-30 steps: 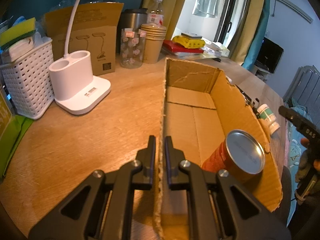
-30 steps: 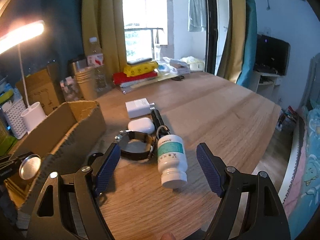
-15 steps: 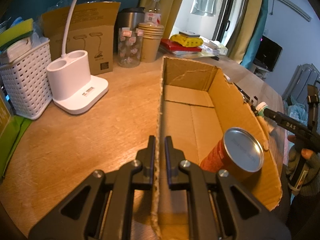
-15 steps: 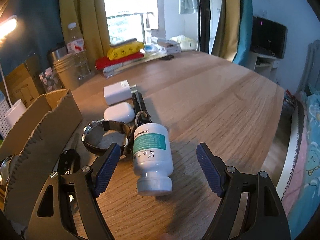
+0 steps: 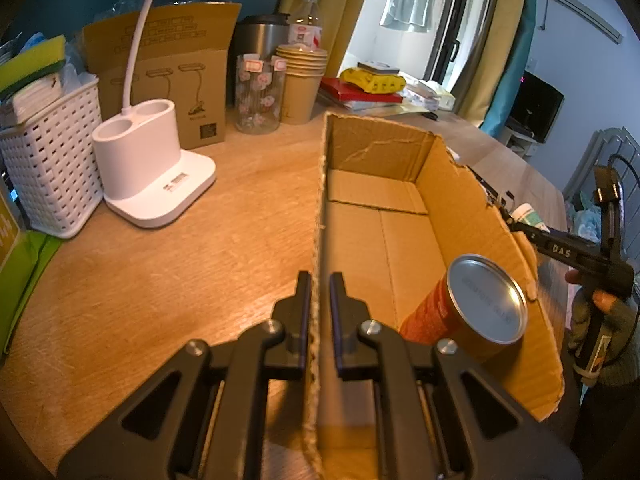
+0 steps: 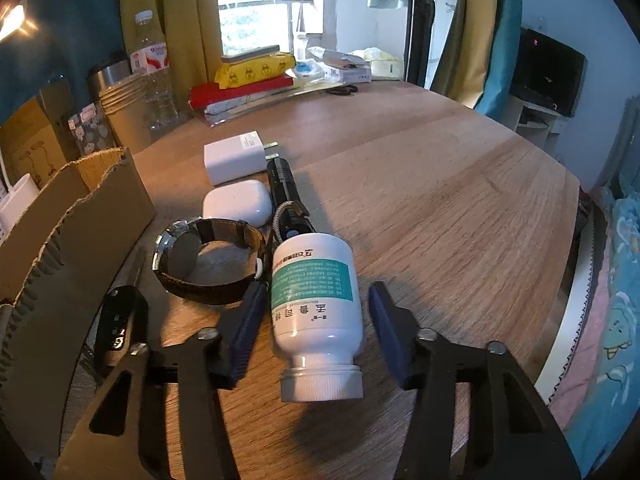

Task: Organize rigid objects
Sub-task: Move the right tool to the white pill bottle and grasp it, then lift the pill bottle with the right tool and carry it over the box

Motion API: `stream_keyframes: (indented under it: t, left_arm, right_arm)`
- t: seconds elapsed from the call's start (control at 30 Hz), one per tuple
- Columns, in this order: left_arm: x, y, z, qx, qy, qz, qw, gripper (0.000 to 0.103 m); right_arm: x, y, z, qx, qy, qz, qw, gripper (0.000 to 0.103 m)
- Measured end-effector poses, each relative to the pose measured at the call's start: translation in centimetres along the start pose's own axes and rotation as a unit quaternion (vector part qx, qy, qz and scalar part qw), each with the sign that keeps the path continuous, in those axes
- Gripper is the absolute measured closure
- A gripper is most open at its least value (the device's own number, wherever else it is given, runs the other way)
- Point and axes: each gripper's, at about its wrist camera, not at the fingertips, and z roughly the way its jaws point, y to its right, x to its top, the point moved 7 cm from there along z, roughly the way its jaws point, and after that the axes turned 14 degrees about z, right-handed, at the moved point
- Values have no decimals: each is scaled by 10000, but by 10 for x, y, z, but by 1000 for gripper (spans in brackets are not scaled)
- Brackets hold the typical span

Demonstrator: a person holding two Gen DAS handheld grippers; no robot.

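At the lower centre, the right hand-held gripper [image 6: 316, 330] is closing its jaws around the white pill bottle [image 6: 315, 306] lying on the counter [image 6: 440, 208], pads not yet touching, and should be squeezing the body squarely, while the left hand-held gripper [image 5: 319, 306] is clamping the cardboard box [image 5: 320, 216] wall.

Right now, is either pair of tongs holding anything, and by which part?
Left tongs: shut on the cardboard box's near side wall. Right tongs: just closing around the white bottle's body; pads not yet pressing.
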Motion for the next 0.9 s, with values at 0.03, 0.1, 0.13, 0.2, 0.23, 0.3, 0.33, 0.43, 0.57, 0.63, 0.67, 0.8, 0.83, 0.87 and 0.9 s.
stream_keyframes:
  t: [0.03,0.1,0.13,0.2,0.23,0.3,0.33,0.43,0.57,0.63,0.67,0.8,0.83,0.87,0.9]
  left_arm:
    - [0,0,0,0,0,-2,10000,94]
    - [0,0,0,-1,-1,-2,10000,94]
    - [0,0,0,-2,-1,-4,10000,94]
    - [0,0,0,-4,-6,-4,10000,94]
    - [0,0,0,-4,-3,-4,10000,94]
    - [0,0,0,-4,-1,-4,10000,94]
    - [0,0,0,-4,-2,-4,10000,94]
    - [0,0,0,-3,-5,-6,10000,94]
    - [-2,2,0,-8,-8,6,10000,94]
    - [-2,2,0,-14,-14,1,10000,94]
    - [-2,2,-1,-19,-22,-3,10000,94]
    - [-4,3,0,-33,-30,-4,10000,94]
    - [-4,4,0,-32,-30,-4,10000,94]
    - [-3,3,0,-32,-30,-3,10000,94]
    - [-3,3,1,-33,-30,-1,10000,94]
  right_arm:
    - [0,1,0,6,-6,16,10000,54]
    - [1,2,0,15,10,44,10000,57]
    - [1,2,0,22,6,46,10000,57]
    - [1,2,-1,16,12,33,10000,58]
    - [1,2,0,19,14,31,10000,58]
    - [2,2,-1,25,20,35,10000,58]
    - [2,2,-1,27,28,39,10000,58]
    - [3,3,-4,47,83,62,9999,58]
    - [5,3,-9,80,166,77,9998,58]
    - [6,2,-13,85,235,82,9997,58]
    - [7,2,-16,89,273,82,9996,58]
    - [11,-2,-28,149,423,77,9990,58]
    - [12,-3,-30,163,448,64,9988,58]
    - [13,-5,-34,173,490,45,9986,58]
    - [14,-7,-37,187,521,37,9985,58]
